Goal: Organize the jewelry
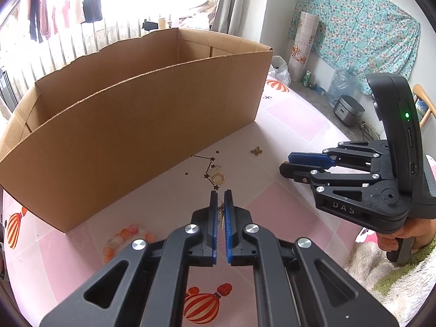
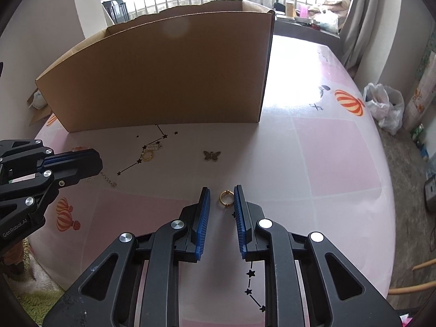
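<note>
An open cardboard box (image 1: 130,125) stands at the back of the pink table and also shows in the right wrist view (image 2: 163,73). My left gripper (image 1: 221,194) is nearly shut around a thin chain (image 1: 221,215), whose end trails on the table (image 2: 109,180). My right gripper (image 2: 221,189) is open, and a gold ring (image 2: 226,198) lies on the table between its fingertips. Another gold ring (image 1: 218,179) with a small rhinestone piece (image 2: 154,147) lies near the box. A butterfly charm (image 2: 212,155) lies mid-table. An orange bead bracelet (image 1: 122,238) lies left of my left gripper.
The tablecloth (image 2: 327,163) has balloon and star prints. A white plastic bag (image 2: 387,106) sits on the floor at the right. A rice cooker (image 1: 348,110) and a water bottle (image 1: 338,84) stand on the floor beyond the table edge.
</note>
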Available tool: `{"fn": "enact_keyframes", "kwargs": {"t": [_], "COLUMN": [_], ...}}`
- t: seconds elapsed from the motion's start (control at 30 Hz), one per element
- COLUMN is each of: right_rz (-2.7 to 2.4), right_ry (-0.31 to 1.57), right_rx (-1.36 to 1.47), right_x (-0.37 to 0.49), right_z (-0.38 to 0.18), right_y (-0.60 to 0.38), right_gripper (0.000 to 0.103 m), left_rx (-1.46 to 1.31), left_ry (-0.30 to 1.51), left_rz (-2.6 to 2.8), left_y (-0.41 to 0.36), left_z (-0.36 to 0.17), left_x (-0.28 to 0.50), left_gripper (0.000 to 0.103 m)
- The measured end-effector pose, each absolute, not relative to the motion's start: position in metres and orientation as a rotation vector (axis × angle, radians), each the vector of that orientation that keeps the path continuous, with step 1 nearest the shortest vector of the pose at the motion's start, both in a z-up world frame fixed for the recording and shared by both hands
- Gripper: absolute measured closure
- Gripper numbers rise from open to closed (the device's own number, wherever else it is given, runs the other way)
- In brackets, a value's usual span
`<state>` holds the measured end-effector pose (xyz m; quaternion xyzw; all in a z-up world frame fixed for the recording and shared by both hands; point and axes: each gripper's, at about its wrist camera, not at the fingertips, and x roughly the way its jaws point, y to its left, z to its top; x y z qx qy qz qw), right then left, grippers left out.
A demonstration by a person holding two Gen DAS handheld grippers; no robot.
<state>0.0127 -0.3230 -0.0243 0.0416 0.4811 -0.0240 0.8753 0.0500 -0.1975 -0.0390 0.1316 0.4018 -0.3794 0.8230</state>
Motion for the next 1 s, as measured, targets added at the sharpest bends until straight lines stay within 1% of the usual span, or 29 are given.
{"fn": "enact_keyframes", "kwargs": {"t": [0.13,0.23,0.67,0.87,1.0], "right_rz": [-0.055,-0.055,-0.055,-0.017,0.066], "right_ry": [0.997,0.995,0.970,0.878,0.780], "right_rx": [0.064,0.066,0.071,0.101,0.117], "right_x": [0.012,0.005,-0.003,-0.004,0.012], "right_z": [-0.024,-0.021,-0.013,0.030,0.072], "right_y": [-0.321,-0.317,-0.319,-0.322,-0.326], "right_gripper": [0.086,0.094,0.095,0.095,0.095], "left_rx": [0.278,0.277,0.268,0.198,0.132], "left_ry": [0.858,0.858,0.829,0.778,0.707], "left_rz": [-0.807,-0.806,-0.804,-0.832,-0.878], "left_y": [-0.197,-0.196,-0.191,-0.176,-0.165], "left_z": [-0.040,-0.040,-0.032,0.000,0.039], "left_x": [0.052,0.052,0.053,0.056,0.063], "left_gripper": [0.099,0.099,0.099,0.099,0.099]}}
